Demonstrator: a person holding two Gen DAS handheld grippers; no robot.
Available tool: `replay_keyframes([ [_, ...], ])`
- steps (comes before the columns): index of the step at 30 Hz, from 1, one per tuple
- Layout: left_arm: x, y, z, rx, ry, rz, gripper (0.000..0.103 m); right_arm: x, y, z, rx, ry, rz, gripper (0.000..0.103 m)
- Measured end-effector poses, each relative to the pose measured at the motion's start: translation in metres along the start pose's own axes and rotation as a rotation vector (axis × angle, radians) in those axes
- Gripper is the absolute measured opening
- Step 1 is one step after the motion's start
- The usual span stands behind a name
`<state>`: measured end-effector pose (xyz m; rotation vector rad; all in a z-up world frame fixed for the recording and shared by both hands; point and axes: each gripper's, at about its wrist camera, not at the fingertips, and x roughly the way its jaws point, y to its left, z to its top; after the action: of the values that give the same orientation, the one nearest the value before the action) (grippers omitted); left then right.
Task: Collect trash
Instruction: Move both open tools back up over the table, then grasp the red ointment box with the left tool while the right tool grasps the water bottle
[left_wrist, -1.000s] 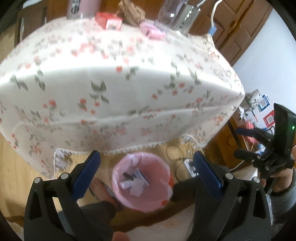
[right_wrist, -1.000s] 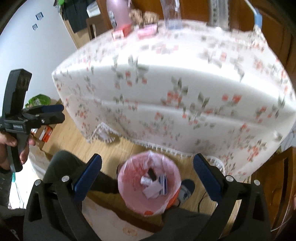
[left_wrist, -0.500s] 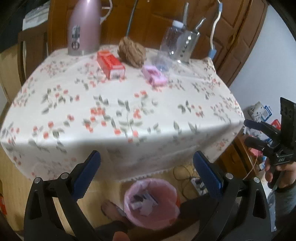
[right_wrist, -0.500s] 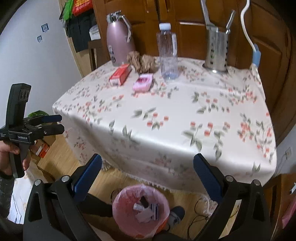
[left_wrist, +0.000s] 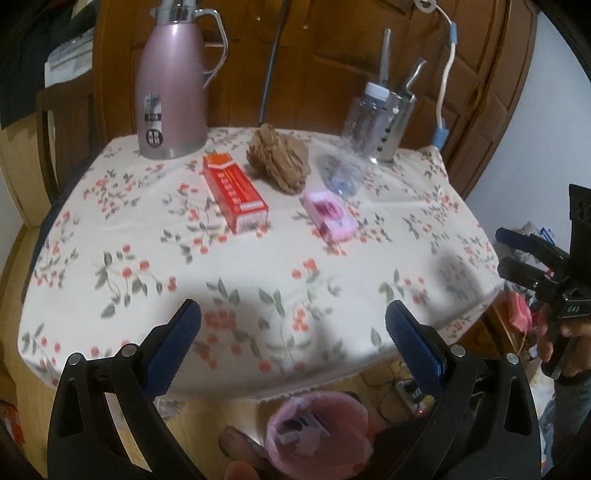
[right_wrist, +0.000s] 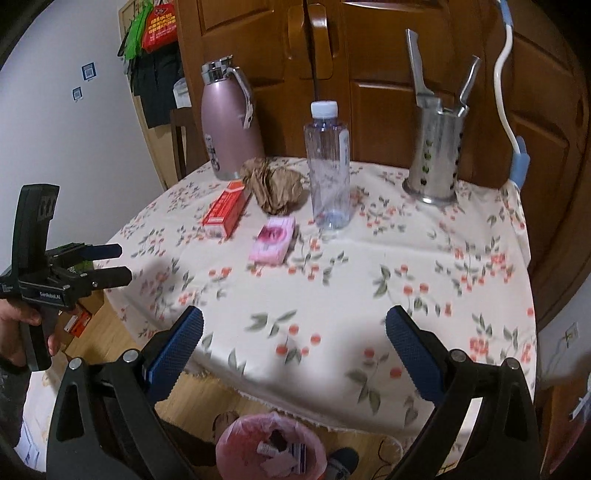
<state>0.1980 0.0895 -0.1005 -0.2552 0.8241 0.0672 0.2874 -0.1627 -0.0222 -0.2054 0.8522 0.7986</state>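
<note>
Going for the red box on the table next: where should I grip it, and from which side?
Grip the red box across its two long sides near the middle, coming down from above. It lies flat on the cloth, long and narrow, with bare cloth along both long sides. The open left gripper looks nearer.

We cannot read the print on the red box (left_wrist: 235, 197) or the pink packet (left_wrist: 330, 215); both are blurred, as is the floral cloth over the bench (left_wrist: 258, 280) near its front edge. The trash bin (left_wrist: 319, 430) is partly cut by the lower edge in both views, and the scraps inside it are too small and soft for us to name. The brown crumpled wad (right_wrist: 272, 188) hides the far end of the red box in the right wrist view. The bench's legs are covered by the cloth. The label on the pink flask (left_wrist: 171, 79) is unreadable to us.
</note>
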Motion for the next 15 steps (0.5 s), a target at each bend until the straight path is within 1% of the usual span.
replay_keyframes([
  [8,0.025,0.007,0.028,0.015,0.000,0.037,0.097,0.026,-0.010,0.032,0.017,-0.018,0.004,0.098],
  [15,0.052,0.016,0.050,0.012,-0.004,0.073,0.097,0.052,-0.016,0.055,0.006,-0.026,-0.015,0.098],
])
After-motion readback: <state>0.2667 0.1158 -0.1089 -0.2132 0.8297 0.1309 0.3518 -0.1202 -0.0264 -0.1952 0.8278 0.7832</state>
